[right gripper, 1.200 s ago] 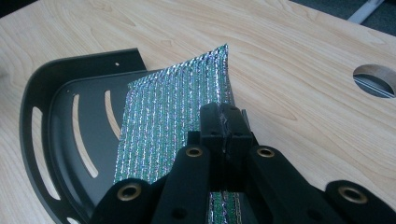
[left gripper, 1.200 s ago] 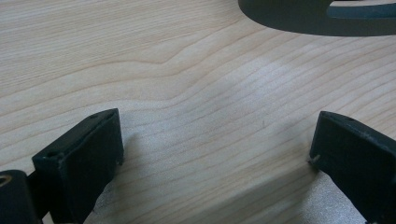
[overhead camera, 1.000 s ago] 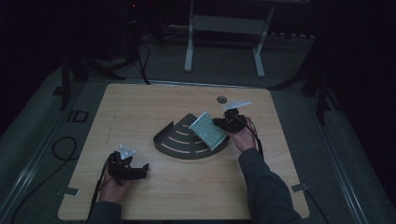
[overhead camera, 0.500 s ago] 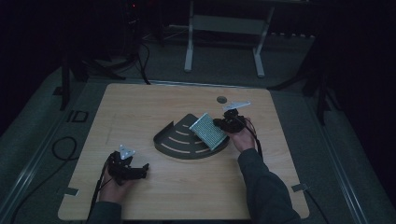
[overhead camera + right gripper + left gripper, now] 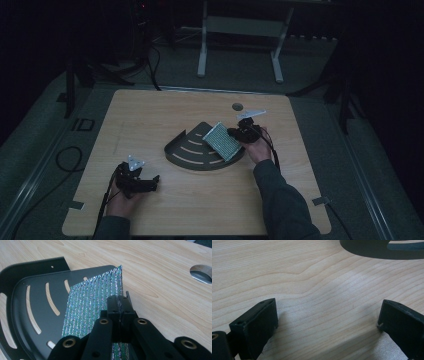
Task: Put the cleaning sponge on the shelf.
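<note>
Right gripper [image 5: 239, 133] is clamped on the glittery green sheet's [image 5: 223, 141] edge, angling it over the slotted black tray [image 5: 192, 150], probably to set it down. Left gripper [image 5: 145, 181] idles with jaws wide on the table [image 5: 150, 115].

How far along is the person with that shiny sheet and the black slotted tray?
Done: the right gripper is clamped on the glittery sheet, held over the black slotted tray. In hand: lowering it, probably. Left: release; whether the sheet already touches the tray is unclear. The left gripper sits open, idle, on the wooden table.

Dim lab: wooden table [image 5: 165, 110], floor cables [image 5: 65, 155], metal stand [image 5: 240, 30].
</note>
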A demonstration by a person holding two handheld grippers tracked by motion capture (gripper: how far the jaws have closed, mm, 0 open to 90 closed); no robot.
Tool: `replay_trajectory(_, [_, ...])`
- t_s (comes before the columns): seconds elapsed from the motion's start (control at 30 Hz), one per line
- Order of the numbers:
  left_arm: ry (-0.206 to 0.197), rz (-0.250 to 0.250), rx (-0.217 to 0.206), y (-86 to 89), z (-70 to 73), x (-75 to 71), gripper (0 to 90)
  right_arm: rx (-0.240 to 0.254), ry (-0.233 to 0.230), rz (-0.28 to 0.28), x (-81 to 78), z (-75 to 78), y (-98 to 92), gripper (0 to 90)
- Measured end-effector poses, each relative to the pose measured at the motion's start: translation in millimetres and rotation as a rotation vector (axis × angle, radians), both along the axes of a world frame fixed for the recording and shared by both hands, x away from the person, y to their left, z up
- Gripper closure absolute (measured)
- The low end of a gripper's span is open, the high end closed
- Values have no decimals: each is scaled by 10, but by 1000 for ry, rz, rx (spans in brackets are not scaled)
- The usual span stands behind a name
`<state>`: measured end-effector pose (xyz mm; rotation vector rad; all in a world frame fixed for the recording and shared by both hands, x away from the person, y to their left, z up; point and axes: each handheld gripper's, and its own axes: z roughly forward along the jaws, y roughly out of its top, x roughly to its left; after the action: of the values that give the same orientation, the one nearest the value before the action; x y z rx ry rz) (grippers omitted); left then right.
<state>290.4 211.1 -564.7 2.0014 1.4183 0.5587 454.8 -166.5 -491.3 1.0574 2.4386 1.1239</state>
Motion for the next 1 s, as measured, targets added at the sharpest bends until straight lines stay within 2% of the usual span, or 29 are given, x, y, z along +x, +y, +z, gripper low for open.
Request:
replay_trajectory(0.8, [1,1,1,-1,0,1,28,-42,26,-10,3,-149,-77,891])
replay_trajectory(1.0, [1,2,1,-4,1,3,28,-42,24,-11,1,-148,-92,890])
